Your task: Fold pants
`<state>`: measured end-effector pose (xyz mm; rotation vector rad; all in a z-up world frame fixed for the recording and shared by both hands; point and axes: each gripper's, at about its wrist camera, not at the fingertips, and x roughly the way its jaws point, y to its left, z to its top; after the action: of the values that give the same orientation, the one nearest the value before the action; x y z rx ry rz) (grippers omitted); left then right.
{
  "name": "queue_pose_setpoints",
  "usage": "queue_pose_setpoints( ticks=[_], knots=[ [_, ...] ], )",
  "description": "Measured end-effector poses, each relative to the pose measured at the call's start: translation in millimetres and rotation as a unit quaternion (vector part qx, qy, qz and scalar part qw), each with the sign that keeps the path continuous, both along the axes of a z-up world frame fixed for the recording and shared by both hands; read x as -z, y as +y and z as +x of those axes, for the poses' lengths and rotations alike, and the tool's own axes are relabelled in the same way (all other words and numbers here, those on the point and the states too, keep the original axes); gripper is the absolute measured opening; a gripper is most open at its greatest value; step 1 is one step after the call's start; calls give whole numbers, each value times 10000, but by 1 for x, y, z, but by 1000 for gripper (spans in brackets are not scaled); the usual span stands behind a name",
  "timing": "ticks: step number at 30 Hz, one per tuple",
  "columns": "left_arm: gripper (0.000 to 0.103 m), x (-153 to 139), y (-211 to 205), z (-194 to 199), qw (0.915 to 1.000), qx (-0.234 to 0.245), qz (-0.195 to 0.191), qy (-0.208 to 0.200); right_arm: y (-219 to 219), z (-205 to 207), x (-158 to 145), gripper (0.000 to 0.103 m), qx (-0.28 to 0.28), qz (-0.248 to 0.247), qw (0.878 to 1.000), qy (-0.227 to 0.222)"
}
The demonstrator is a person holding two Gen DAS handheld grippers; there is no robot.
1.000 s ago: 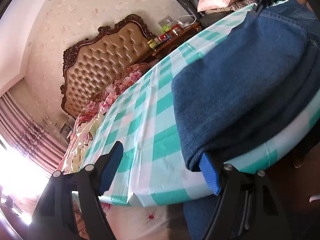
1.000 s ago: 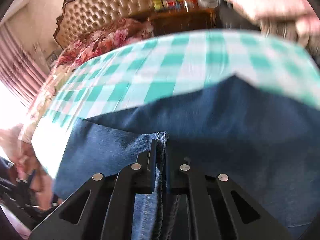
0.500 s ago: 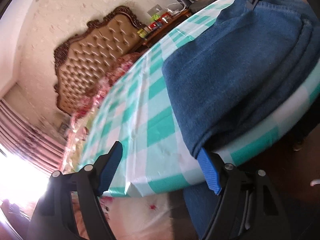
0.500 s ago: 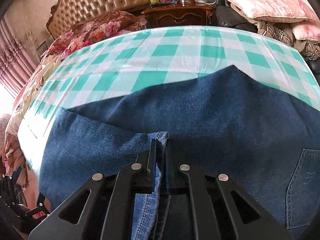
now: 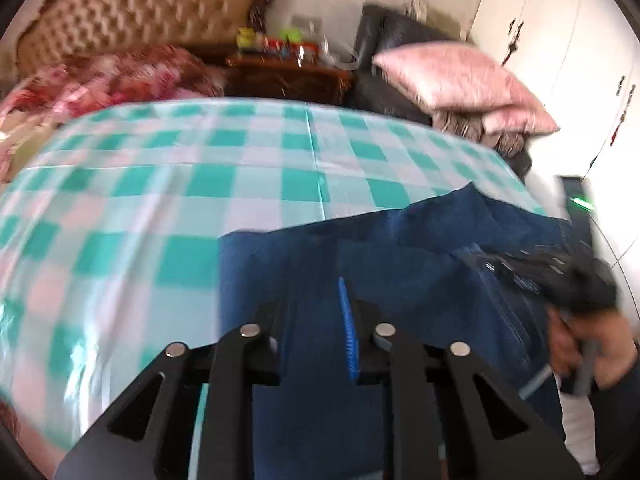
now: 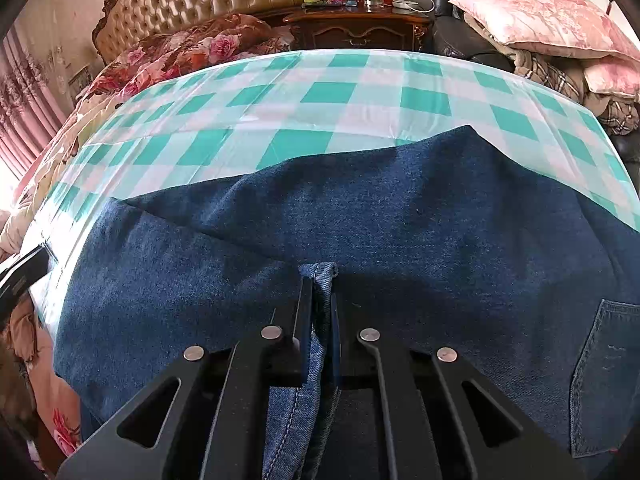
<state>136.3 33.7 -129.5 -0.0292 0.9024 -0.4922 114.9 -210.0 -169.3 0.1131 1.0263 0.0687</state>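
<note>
The left hand-held gripper [image 5: 320, 312] has swung over the dark blue denim pants [image 6: 360, 216] and is closing on them, while the right hand-held gripper [image 6: 320, 300] pinches their hem for folding on the checked counter [image 6: 320, 92].

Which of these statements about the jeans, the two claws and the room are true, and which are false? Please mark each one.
1. The right claw is clamped on a hem of the jeans. True.
2. The tablecloth is red striped. False: it is green and white checked.
3. A pink pillow lies beyond the table. True.
4. The jeans are black. False: they are blue denim.
5. The left claw is over bare tablecloth. False: it is over the jeans, jaws closing.
</note>
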Motion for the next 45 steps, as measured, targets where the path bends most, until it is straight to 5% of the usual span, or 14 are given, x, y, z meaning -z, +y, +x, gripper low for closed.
queue_pose_setpoints(
  ticks=[3,4,8,12,13,21,23,25,28,32,34,36,40,45],
  knots=[
    [16,34,-13,41,9962,-178,748,404,3,0,-1,7,4,-103,9999,-8],
    [5,39,-7,50,9956,-367,634,578,4,0,0,7,-1,-114,9999,-12],
    [5,39,21,64,9901,-1031,-151,935,5,-1,1,7,-16,-196,9998,-46],
    [73,19,25,43,9859,-1096,-1021,752,4,-1,1,7,-29,-197,9998,-46],
    [78,13,22,31,9857,-1053,-1185,575,4,-1,1,7,-38,-191,9998,-56],
    [78,44,4,27,9796,-1076,-1331,1049,4,-7,-9,8,55,-280,9995,-142],
    [78,47,12,33,9702,-1237,-1618,1313,1,-16,-20,17,92,-135,9993,-336],
    [78,48,11,36,9697,-1233,-1656,1303,-8,-36,-38,46,363,-227,9978,-503],
    [82,50,8,30,9723,-1211,-1700,1052,-13,-60,-43,58,422,57,9984,-368],
    [72,38,12,8,9668,-1379,-1934,943,3,-75,-28,55,395,-62,9991,-103],
    [59,23,10,-11,9690,-1038,-2123,717,11,-78,-9,18,414,-281,9985,229],
    [47,19,8,-30,9693,-820,-2180,790,17,-84,0,11,258,-342,9986,294],
    [47,39,27,-57,9405,-850,-2987,1377,25,-92,1,7,67,-707,9973,197],
    [43,64,37,-64,9444,-1130,-2637,1609,27,-97,2,7,4,-833,9964,152]
  ],
)
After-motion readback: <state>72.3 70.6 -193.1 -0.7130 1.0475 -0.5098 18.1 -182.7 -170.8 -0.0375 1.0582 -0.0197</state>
